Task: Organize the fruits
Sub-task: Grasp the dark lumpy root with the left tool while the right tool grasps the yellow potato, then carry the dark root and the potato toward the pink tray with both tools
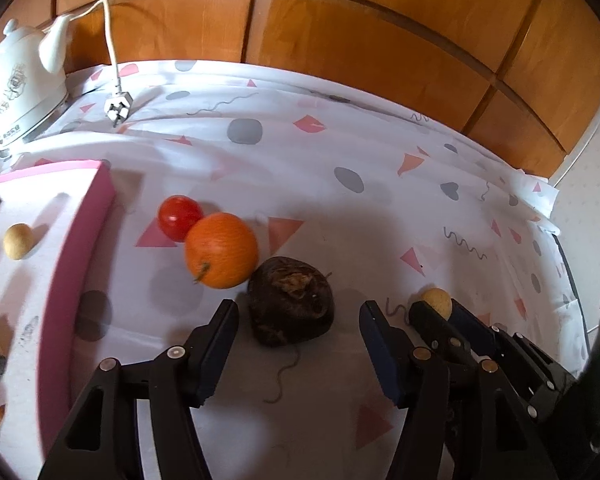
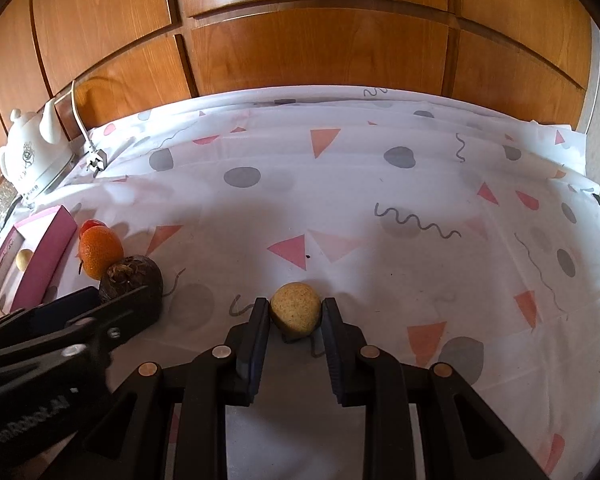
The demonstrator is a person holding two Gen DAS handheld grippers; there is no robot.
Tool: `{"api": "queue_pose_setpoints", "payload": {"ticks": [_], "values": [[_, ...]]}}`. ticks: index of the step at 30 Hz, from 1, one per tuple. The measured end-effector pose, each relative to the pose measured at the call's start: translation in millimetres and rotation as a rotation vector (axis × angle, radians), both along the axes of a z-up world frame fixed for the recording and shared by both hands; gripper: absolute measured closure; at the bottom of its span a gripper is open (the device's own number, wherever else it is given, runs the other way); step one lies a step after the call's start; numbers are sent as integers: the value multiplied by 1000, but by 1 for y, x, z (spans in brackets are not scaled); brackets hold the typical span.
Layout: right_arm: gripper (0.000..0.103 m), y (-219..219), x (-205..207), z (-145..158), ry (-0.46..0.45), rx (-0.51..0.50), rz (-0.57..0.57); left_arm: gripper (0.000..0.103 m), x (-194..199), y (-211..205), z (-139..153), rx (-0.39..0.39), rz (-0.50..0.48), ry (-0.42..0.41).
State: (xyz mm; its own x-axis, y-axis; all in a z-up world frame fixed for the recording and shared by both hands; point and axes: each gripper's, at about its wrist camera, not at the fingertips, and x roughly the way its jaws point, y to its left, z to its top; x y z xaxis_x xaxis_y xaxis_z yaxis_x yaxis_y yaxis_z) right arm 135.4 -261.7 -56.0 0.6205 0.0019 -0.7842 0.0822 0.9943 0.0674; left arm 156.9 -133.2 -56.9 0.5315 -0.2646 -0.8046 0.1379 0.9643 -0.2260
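Two grippers worked beside the pink box [image 1: 88, 216]: the right gripper [image 2: 296, 312] pinched a small tan fruit [image 2: 296, 306] for lifting, while the left gripper [image 1: 300, 320] stood spread toward the dark fruit [image 1: 290, 304], likely next.

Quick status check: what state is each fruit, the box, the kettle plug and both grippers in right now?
Left gripper: open, empty.
Right gripper: shut on tan fruit.
Dark fruit: loose on cloth.
Orange: touching tomato.
Pink box: open, one tan ball inside.
Kettle plug: unplugged.
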Motion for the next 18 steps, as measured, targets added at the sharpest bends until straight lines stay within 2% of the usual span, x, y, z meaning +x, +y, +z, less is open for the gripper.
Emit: {"api": "queue_pose_setpoints", "payload": {"ticks": [6, 9, 15, 18], "values": [[76, 2, -2, 0, -6, -13, 0, 40, 5, -10, -3, 49, 6, -27], [76, 4, -1, -1, -6, -23, 1, 57, 4, -5, -3, 57, 27, -37], [76, 0, -1, -1, -9, 8, -1, 57, -6, 8, 0, 8, -8, -41], [76, 1, -1, 0, -8, 4, -1, 57, -23, 14, 1, 32, -39, -49]]}}
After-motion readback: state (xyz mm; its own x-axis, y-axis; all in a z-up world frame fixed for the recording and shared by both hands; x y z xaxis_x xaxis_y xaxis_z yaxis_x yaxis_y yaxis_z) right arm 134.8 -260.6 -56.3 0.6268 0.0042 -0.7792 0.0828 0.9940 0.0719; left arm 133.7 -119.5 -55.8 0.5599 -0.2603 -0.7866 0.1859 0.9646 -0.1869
